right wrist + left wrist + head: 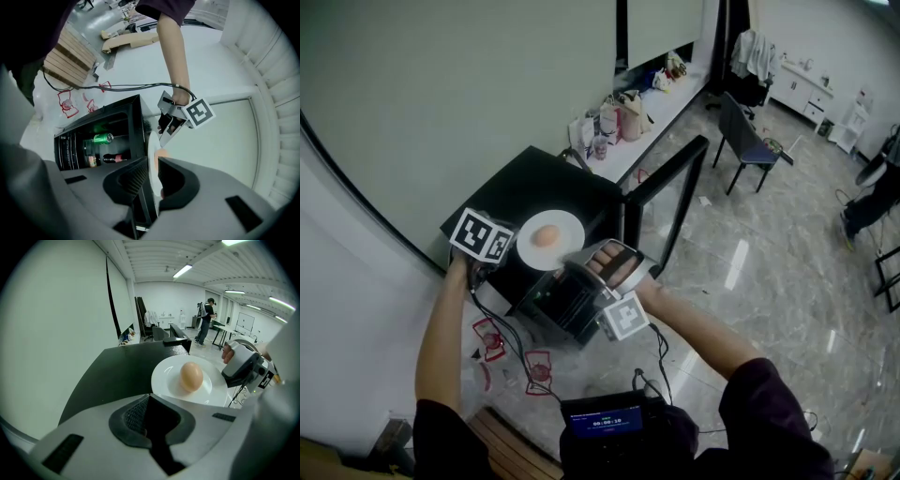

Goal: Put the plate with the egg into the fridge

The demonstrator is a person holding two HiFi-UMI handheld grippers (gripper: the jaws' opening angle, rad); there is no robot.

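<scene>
A white plate [530,251] with a brown egg [546,237] on it lies on top of the black mini fridge [548,183], whose door [667,199] stands open to the right. My right gripper [581,259] is at the plate's right edge. In the right gripper view the plate's rim [152,150] runs edge-on between the jaws of that gripper [152,164], which are shut on it, and the egg [162,153] peeks past them. My left gripper [510,257] is by the plate's left edge, shut and empty. Plate [166,380] and egg [191,376] lie just beyond its tips [150,401].
Inside the fridge are a green can [101,138] and a dark bottle [115,157] on shelves. A counter with bags [619,117] runs behind the fridge. A chair [748,142] and a person [874,199] are farther off. Cables [511,352] and a wooden pallet [514,452] lie near my feet.
</scene>
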